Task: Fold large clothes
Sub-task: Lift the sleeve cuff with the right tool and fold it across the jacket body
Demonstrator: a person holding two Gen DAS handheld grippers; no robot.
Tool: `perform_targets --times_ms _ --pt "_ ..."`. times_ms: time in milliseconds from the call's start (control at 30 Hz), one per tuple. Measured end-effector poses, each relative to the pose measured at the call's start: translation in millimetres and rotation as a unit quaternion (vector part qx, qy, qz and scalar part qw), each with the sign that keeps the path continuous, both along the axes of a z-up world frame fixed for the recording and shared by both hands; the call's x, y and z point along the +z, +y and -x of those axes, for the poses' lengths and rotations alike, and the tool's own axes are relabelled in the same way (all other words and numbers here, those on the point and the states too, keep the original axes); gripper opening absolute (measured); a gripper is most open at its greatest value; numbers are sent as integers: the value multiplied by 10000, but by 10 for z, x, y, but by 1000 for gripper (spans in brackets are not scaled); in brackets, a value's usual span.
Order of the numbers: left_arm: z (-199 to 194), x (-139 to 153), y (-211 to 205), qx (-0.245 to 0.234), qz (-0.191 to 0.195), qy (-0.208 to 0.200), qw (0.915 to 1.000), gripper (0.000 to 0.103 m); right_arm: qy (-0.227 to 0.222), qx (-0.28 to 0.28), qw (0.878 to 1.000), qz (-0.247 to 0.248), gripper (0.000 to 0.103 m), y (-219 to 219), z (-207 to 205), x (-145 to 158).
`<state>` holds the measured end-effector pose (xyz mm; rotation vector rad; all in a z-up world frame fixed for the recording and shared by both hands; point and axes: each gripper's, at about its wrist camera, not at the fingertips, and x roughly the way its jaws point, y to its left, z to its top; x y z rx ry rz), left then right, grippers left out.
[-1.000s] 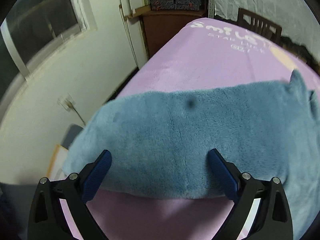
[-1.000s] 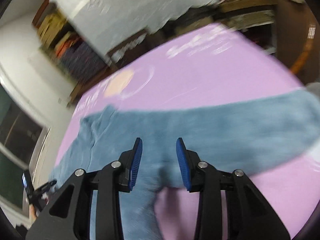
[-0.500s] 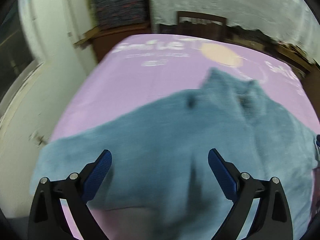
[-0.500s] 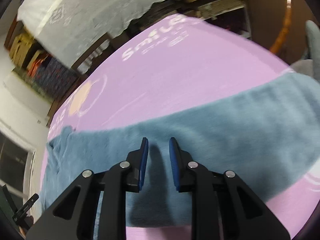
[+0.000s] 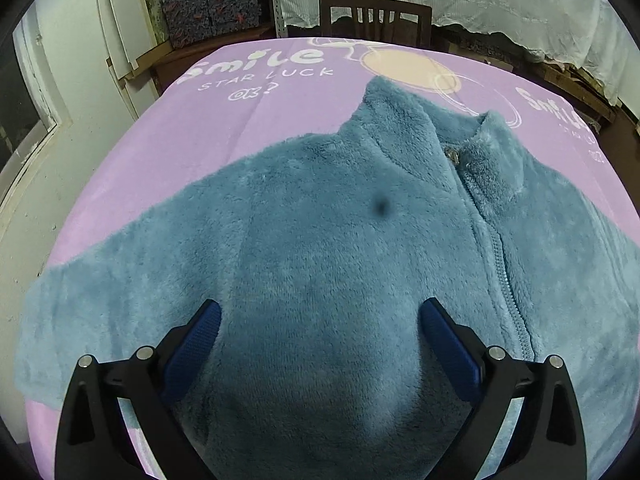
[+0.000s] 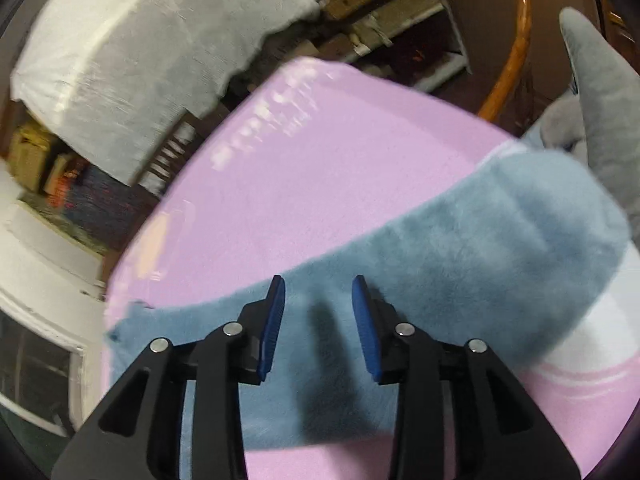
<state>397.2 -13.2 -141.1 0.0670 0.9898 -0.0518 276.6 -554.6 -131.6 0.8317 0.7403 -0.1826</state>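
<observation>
Left gripper [image 5: 320, 332] wide, empty above blue fleece jacket [image 5: 340, 240] spread across purple-covered table [image 5: 192, 128]; right gripper [image 6: 318, 312], jaws just reopened, narrow, empty over sleeve [image 6: 500, 220]; folding unstarted; next: pinch sleeve.

A fluffy teal fleece jacket [image 5: 320, 264] lies flat — front up, zipped, sleeves spread — on the purple sheet.

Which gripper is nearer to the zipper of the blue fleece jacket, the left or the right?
Left. The left gripper hangs over the jacket chest, beside the zipper. The right gripper is over a sleeve, with no zipper in its view.
</observation>
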Motion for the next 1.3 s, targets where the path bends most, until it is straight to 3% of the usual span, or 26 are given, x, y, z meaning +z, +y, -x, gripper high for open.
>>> perform_targets --times_ms 100,200,367,600,633,733,833,1000,1300 --pt "30 -1 -14 6 13 2 10000 100 -198 -317 9990 233 42 -102 397 217" --pt "84 -14 -31 17 -2 -7 10000 100 158 -785 9958 434 45 -244 754 131" --pt "102 -16 -32 15 9 -22 10000 100 404 -1122 9921 -391 45 -527 904 -173" --pt "103 -17 -29 9 11 -31 10000 100 482 -1426 9870 -568 41 -644 771 -296" --pt "103 -18 -30 10 11 -31 10000 100 434 -1454 9867 -579 40 -667 751 -313" --pt "102 -18 -31 0 11 -20 10000 100 406 -1554 9860 -452 12 -702 730 -391" --pt "103 -6 -26 -29 36 1 10000 100 287 -1466 9881 -380 8 -690 726 -358" --pt "97 31 22 -57 174 22 9998 100 25 -1064 9937 343 8 -357 609 27" --pt "130 208 176 4 561 -50 9984 100 -478 137 9951 858 8 706 144 676"
